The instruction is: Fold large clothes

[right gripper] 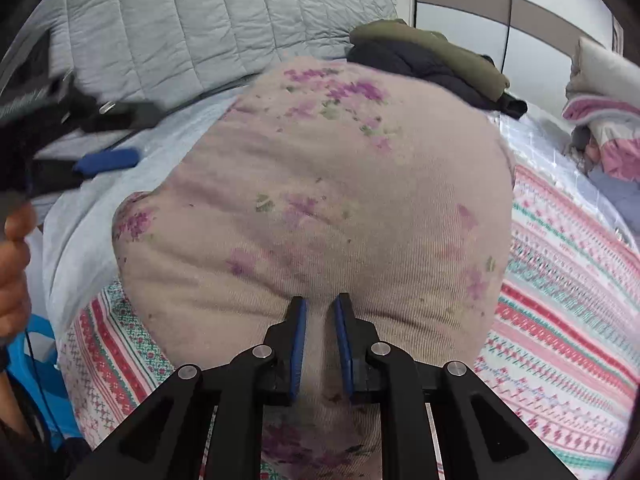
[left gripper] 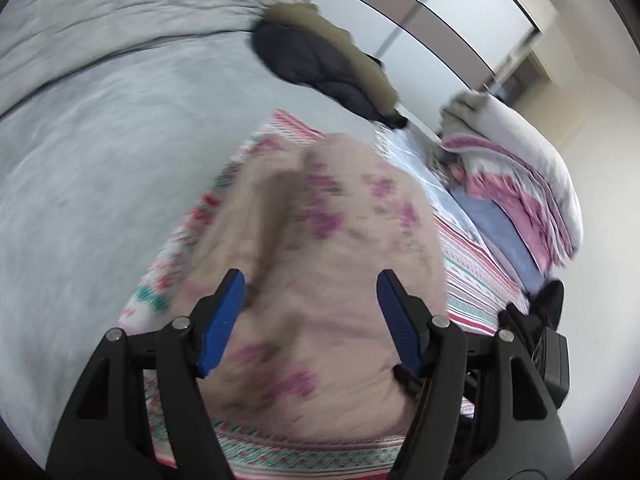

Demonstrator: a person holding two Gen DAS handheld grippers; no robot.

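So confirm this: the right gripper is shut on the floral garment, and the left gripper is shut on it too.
Wrong about the left. The right gripper is shut on the floral garment, but the left gripper is open: the left wrist view shows its jaws wide apart, with the cloth beyond them, not pinched.

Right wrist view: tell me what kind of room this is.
Most likely a bedroom. The floral garment lies on a bed with a striped patterned blanket, a grey quilted headboard or cover sits behind it, and folded bedding is stacked nearby.
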